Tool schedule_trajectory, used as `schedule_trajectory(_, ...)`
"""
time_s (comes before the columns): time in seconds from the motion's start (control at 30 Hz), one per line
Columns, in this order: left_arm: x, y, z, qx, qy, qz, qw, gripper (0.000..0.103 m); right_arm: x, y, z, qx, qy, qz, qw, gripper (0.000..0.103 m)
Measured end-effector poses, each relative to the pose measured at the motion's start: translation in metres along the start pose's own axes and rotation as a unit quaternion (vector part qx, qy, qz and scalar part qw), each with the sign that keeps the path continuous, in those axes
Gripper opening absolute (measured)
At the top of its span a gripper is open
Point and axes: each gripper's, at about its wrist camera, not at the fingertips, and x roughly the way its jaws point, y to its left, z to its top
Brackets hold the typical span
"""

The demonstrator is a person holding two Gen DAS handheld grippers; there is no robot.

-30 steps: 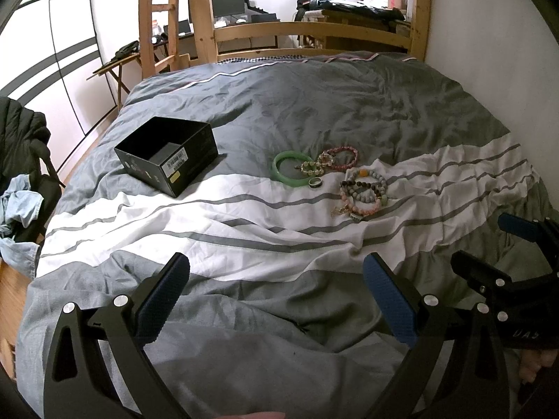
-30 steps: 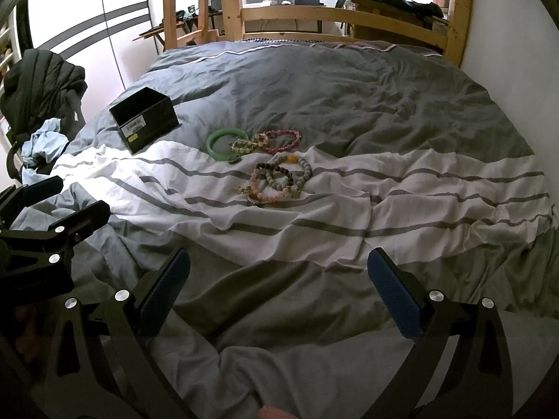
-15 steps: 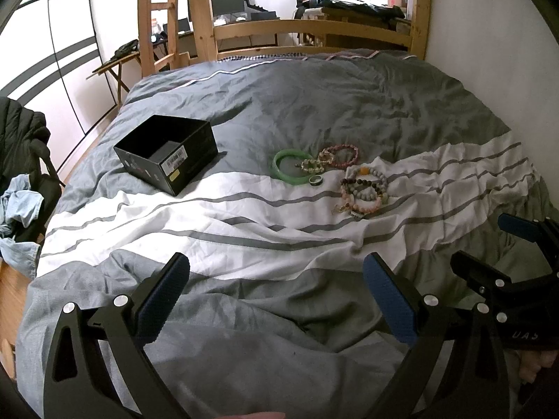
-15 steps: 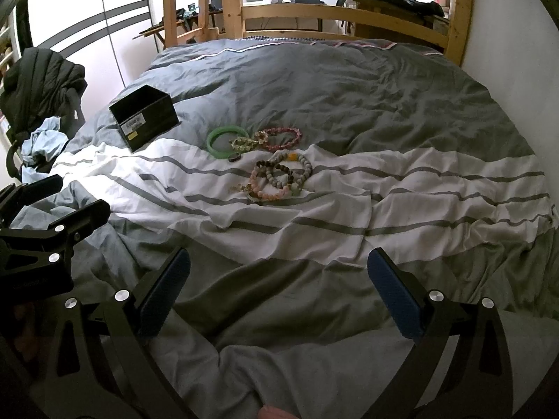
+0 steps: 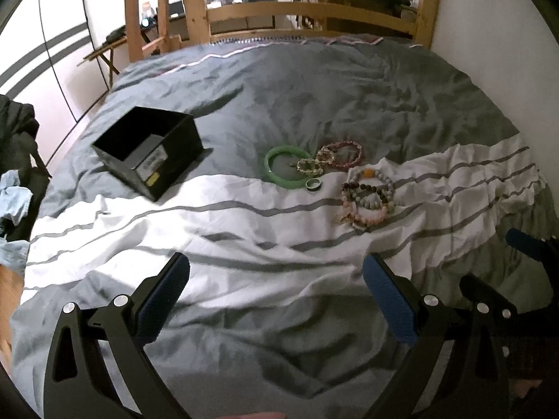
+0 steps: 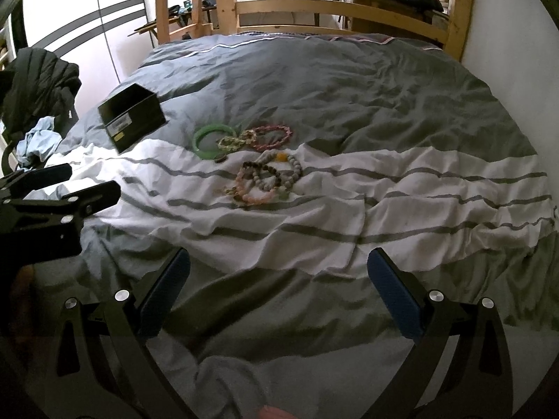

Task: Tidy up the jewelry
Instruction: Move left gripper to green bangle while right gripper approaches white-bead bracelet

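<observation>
An open black box (image 5: 150, 152) (image 6: 131, 121) sits on the grey and white duvet at the left. To its right lie a green bangle (image 5: 286, 171) (image 6: 209, 137), a small dark ring (image 5: 313, 184), a pink bead bracelet (image 5: 344, 154) (image 6: 272, 137) and a heap of beaded bracelets (image 5: 368, 199) (image 6: 267, 179). My left gripper (image 5: 276, 279) hangs open over the near duvet, well short of the jewelry. My right gripper (image 6: 277, 270) is open too, nothing between its fingers. Each gripper shows at the edge of the other's view.
A wooden bed frame (image 5: 314, 10) and ladder (image 5: 160, 10) stand at the far end. A white wall (image 5: 496, 17) runs along the right. A dark jacket (image 6: 38, 83) and blue cloth (image 6: 35, 141) hang off the bed's left side.
Both grippers have moved a little forward toward the jewelry. Both stay open and nothing on the bed has shifted.
</observation>
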Motion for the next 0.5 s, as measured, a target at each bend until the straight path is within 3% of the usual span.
schedule_trajectory(0.5,0.093,-0.017,0.059,-0.018,0.086,-0.027,0.9958,0.098,0.059,-0.019,0.037,-0.01,0.024,0.031,0.999,0.1)
